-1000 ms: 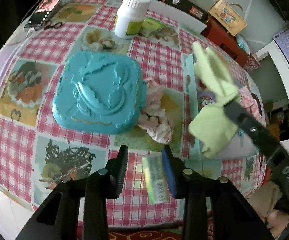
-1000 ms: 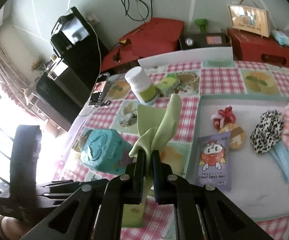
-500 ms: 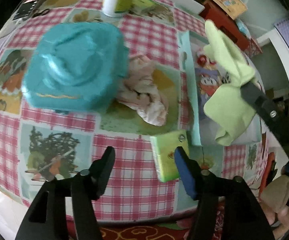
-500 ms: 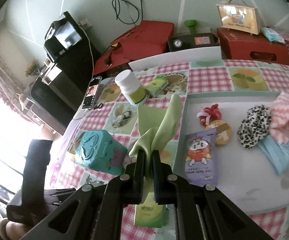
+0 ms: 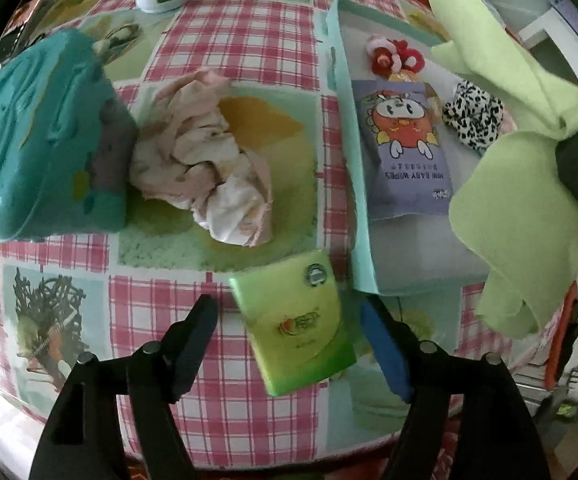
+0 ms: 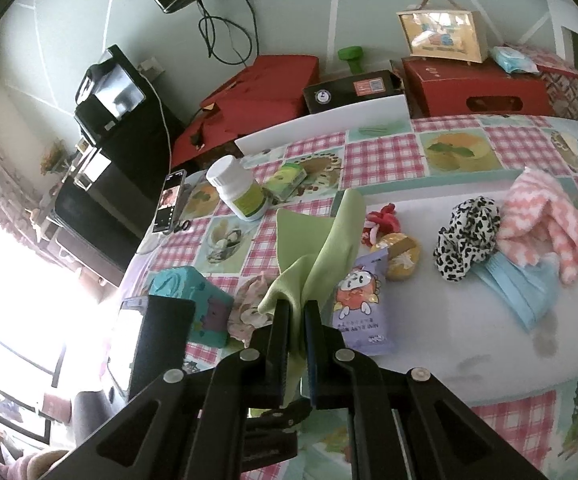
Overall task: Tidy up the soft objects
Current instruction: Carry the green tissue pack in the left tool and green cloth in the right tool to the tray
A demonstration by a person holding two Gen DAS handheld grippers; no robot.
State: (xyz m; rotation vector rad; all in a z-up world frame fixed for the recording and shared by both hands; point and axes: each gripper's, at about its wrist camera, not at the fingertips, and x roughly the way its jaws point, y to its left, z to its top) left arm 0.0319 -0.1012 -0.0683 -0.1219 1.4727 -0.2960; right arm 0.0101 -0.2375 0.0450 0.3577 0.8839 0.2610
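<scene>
Hanging from the pinched-together tips of the right gripper [image 6: 297, 312], the green cloth [image 6: 321, 248] rises ahead of the fingers, over the near edge of the white tray [image 6: 489, 344]. By my reading the carry to the tray is under way; next comes lowering it onto bare tray surface beside the wipes pack [image 6: 359, 304]. The left gripper [image 5: 289, 320] has just been opening; a green tissue pack [image 5: 301, 320] lies loose between its spread jaws.
</scene>
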